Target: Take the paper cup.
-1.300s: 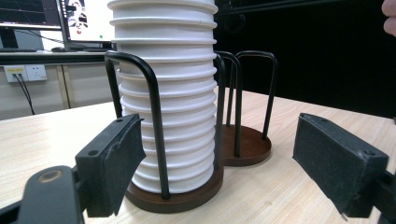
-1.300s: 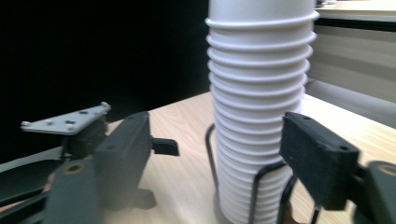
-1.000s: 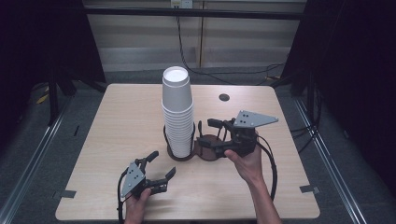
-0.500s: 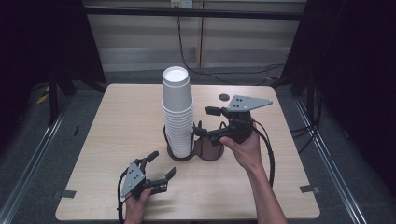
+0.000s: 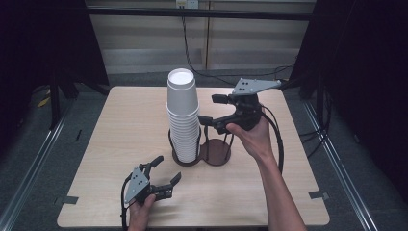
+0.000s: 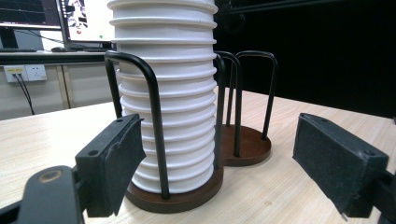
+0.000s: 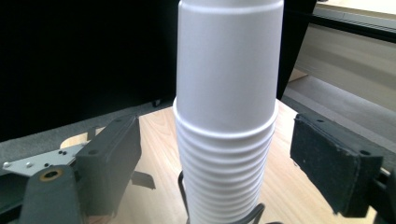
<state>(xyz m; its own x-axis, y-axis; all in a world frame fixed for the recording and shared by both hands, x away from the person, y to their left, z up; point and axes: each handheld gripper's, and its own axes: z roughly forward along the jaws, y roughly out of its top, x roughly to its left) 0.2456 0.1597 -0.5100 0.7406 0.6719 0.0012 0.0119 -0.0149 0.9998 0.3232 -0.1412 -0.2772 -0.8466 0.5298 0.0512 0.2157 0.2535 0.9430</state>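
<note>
Cups (image 5: 183, 113) stand stacked in the rack (image 5: 217, 155) mid-counter. My right tool (image 5: 208, 109) has risen to the stack's top, open beside it, ready to pinch one; left tool (image 5: 168, 168) idles open.

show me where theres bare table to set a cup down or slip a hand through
Free: the wide strip of light wooden table left of the tall white paper cup stack, and the near right corner. Crowded: around the dark wire cup holder, with the right gripper beside the stack and the left gripper just in front.
</note>
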